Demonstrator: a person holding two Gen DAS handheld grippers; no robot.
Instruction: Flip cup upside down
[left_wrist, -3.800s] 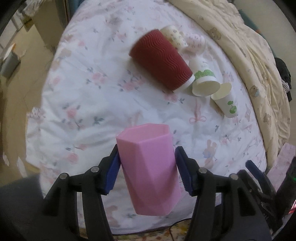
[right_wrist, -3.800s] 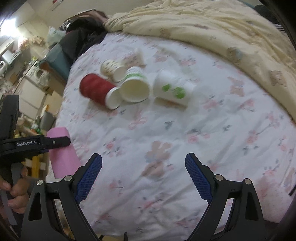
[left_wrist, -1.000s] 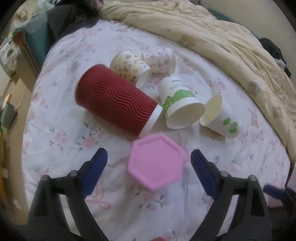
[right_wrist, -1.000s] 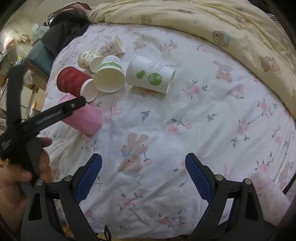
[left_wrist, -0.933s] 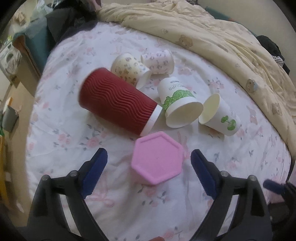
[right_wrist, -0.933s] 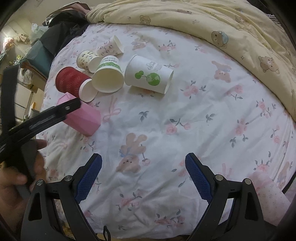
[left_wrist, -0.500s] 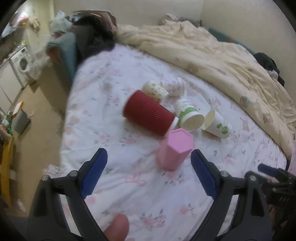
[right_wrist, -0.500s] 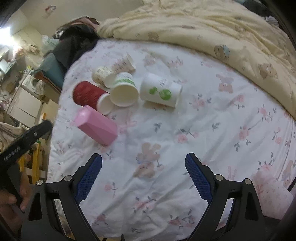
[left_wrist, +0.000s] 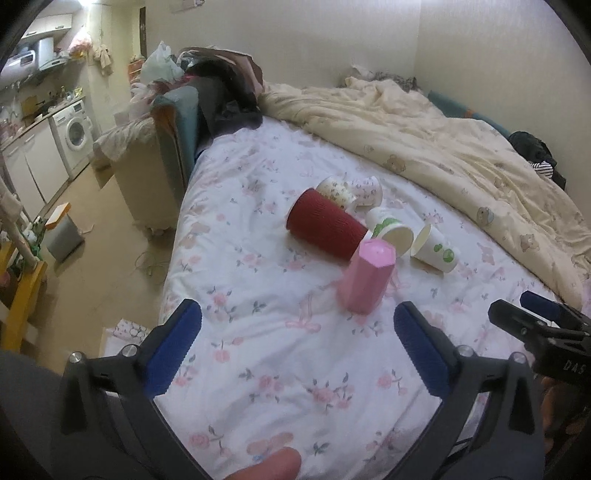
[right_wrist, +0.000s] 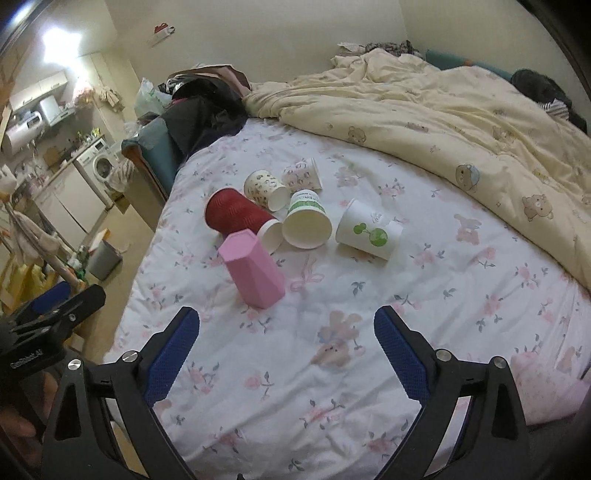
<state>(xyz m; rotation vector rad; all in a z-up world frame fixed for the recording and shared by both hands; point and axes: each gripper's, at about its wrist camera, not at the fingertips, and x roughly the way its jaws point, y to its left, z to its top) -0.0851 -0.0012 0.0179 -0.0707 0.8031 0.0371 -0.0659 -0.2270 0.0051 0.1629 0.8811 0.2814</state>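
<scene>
The pink cup (left_wrist: 366, 280) stands mouth-down on the floral bedsheet (left_wrist: 280, 354), closed hexagonal base on top, long axis near vertical with a slight lean, just in front of the red ribbed cup (left_wrist: 327, 229) lying on its side. Left gripper (left_wrist: 297, 354) gapes wide with nothing between its blue pads, and so does the right gripper (right_wrist: 286, 354). Letters "DAS" show on the right gripper's body in the left view; the print on the left gripper's body in the right view is too blurred to read.
</scene>
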